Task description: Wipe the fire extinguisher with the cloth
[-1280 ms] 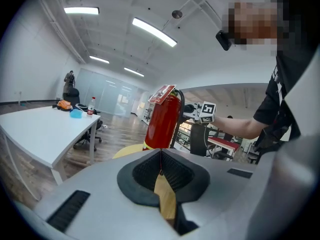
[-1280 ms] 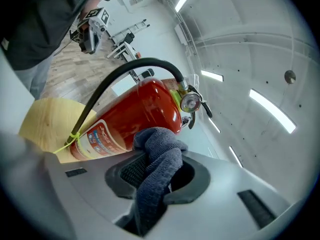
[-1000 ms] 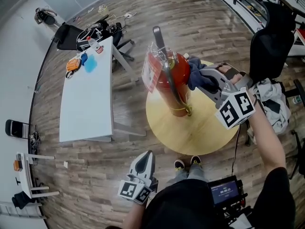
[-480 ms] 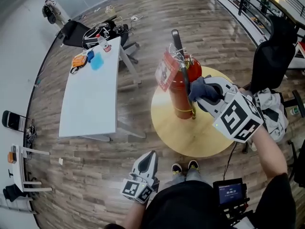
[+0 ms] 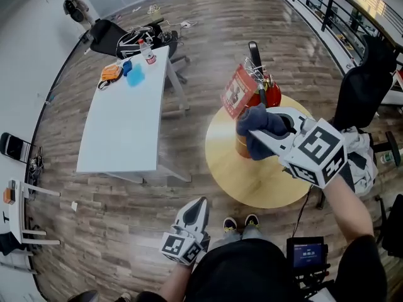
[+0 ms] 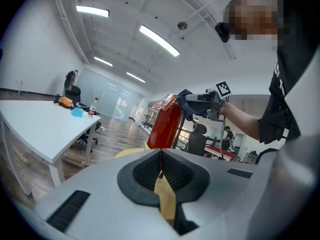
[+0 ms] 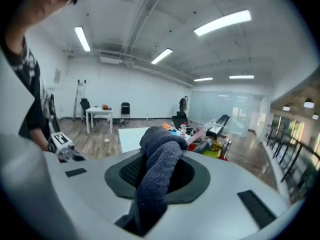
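One wipe looks underway: right gripper [image 5: 269, 132] fingers clamp the cloth [image 5: 255, 121] against the fire extinguisher [image 5: 273, 96]; left gripper [image 5: 194, 207] fingers together, empty. Next, stroke downward.

Fire extinguisher: red metal tube-shaped fire extinguisher [image 5: 273, 95] with a black handle on top and a red and white tag; standing straight up.
Spot: on the round yellow wooden table [image 5: 264, 181], toward its far side.
Cloth: dark blue fluffy cloth [image 5: 257, 128], bunched up, squeezed tight between the jaws of the right gripper [image 7: 156, 176].
Cloth spot: up high against the side of the fire extinguisher, just below the tag.
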Demonstrator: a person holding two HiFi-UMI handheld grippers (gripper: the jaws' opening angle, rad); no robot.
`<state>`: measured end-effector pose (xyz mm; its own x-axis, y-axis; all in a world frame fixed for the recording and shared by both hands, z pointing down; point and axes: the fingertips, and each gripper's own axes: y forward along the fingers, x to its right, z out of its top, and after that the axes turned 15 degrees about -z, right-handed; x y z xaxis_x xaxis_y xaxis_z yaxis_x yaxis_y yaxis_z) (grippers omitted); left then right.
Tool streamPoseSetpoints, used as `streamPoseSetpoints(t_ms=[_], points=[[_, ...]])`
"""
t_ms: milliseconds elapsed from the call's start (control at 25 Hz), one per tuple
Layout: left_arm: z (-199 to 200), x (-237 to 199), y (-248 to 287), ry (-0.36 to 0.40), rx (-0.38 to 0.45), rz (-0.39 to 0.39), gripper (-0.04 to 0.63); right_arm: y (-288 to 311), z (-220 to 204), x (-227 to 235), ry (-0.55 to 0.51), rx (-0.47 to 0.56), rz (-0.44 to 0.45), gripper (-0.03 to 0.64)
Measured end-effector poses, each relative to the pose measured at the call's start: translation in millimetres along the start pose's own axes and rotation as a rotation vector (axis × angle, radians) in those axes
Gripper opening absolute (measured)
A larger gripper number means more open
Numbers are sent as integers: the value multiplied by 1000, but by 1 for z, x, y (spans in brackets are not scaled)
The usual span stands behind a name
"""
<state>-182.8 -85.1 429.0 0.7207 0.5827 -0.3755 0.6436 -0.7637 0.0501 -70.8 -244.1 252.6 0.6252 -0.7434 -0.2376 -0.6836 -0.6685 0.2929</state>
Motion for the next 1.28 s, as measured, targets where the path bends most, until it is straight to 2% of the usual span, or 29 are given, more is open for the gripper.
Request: streamPoseSetpoints(t_ms=[200, 280, 400, 600, 800, 880, 1040, 1280], points=[[2, -4, -9, 0, 17, -3, 23, 30, -7, -11, -529, -1, -296, 98], [3, -8, -15, 0, 20, -3, 23, 43, -12, -9, -652, -31, -396, 98], [4, -15, -26, -4, 35, -3, 23, 48, -20, -10, -769, -53, -503, 98], [-3, -27, -40, -5, 48, 4, 23, 52, -33, -18, -837, -66, -580, 98], [-8, -28, -42, -15, 37, -14, 23, 61, -81, -28, -904, -162, -586, 98], [-8, -27, -38, -16, 31, -22, 23, 68, -109, -33, -934, -200, -575, 98], [-10, -24, -31, -3, 21, -32, 23, 86, -183, -43, -862, -279, -498, 98], [-17, -19, -38, -20, 1, -4, 23, 116, -277, -68, -895, -326, -464, 98]])
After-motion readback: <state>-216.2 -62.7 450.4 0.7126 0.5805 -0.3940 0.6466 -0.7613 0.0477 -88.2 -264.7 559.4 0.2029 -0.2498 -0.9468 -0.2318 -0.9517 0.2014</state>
